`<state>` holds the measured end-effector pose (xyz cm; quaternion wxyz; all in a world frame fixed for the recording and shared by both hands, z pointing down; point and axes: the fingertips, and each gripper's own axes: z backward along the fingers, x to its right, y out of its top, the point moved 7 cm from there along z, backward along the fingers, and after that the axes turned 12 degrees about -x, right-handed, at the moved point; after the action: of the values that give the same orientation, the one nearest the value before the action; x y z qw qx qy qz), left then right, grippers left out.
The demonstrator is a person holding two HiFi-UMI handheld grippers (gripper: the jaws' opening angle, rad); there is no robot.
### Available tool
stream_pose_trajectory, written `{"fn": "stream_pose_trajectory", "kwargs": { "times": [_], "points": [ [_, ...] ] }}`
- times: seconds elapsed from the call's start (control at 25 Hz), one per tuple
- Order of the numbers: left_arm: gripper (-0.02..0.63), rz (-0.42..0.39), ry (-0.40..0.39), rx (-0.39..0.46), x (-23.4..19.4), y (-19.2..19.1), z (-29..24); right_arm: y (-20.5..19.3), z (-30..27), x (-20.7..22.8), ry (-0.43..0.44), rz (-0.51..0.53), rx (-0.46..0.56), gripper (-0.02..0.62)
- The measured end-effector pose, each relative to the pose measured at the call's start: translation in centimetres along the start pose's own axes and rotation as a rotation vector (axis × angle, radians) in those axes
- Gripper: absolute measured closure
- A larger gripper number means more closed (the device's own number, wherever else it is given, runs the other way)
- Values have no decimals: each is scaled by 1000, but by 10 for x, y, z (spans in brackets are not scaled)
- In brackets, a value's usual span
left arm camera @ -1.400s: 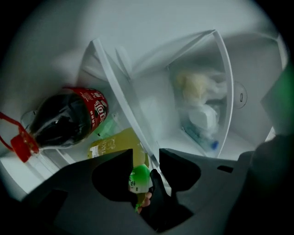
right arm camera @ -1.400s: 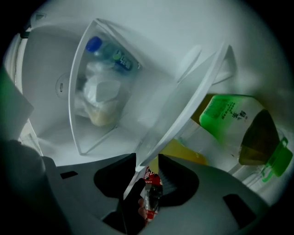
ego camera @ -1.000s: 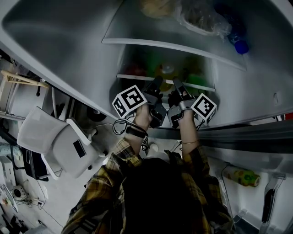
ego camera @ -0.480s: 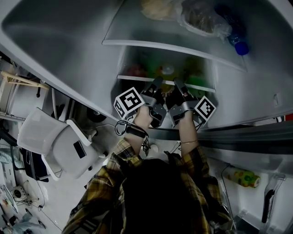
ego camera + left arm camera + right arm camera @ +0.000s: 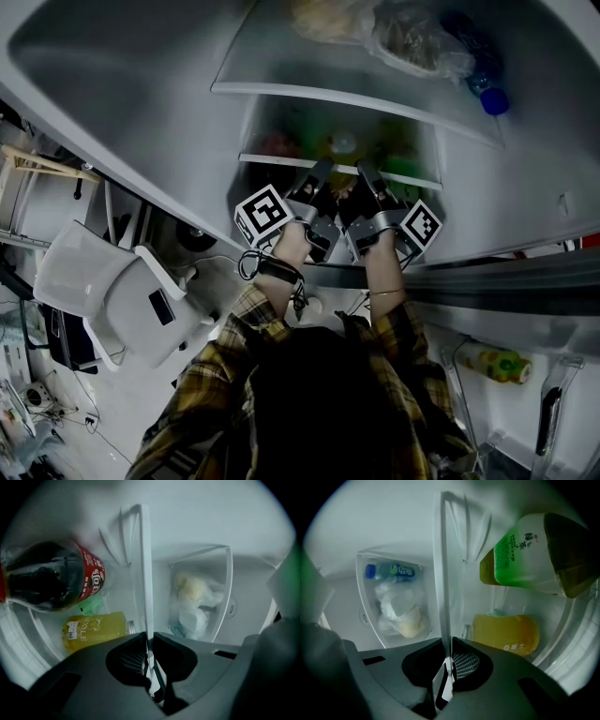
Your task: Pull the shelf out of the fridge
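Left gripper [image 5: 149,639] and right gripper [image 5: 446,641] have just closed fingers onto the thin, white-edged clear shelf [image 5: 146,573].

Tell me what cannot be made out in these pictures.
- Left gripper view: dark bottle, cut off by the left edge, blurred.
- Right gripper view: green-label bottle, right end lost in the dark rim.
- Head view: bottles on the shelf, too small and dim.
- Head view: bag, contents blurred by its plastic.
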<state>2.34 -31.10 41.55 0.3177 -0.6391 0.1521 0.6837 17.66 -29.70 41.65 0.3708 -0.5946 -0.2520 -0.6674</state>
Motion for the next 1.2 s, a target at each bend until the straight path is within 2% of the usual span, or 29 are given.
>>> {"fn": "stream_pose_trajectory", "kwargs": {
  "times": [0.48, 0.68, 0.84, 1.0, 1.2],
  "points": [
    [566, -43, -25, 3, 7, -1, 1, -1, 0, -8, 19, 86, 16, 546],
    [561, -60, -105, 0, 9, -2, -3, -1, 1, -7, 50, 144, 45, 540],
    [560, -87, -116, -2, 7, -3, -2, -3, 1, -5, 79, 157, 60, 535],
    [560, -49, -142, 10, 7, -10, 6, -12, 7, -2, 69, 163, 48, 535],
    [560, -38, -128, 7, 6, -15, 14, -20, 13, -1, 53, 164, 44, 537]
  ]
}}
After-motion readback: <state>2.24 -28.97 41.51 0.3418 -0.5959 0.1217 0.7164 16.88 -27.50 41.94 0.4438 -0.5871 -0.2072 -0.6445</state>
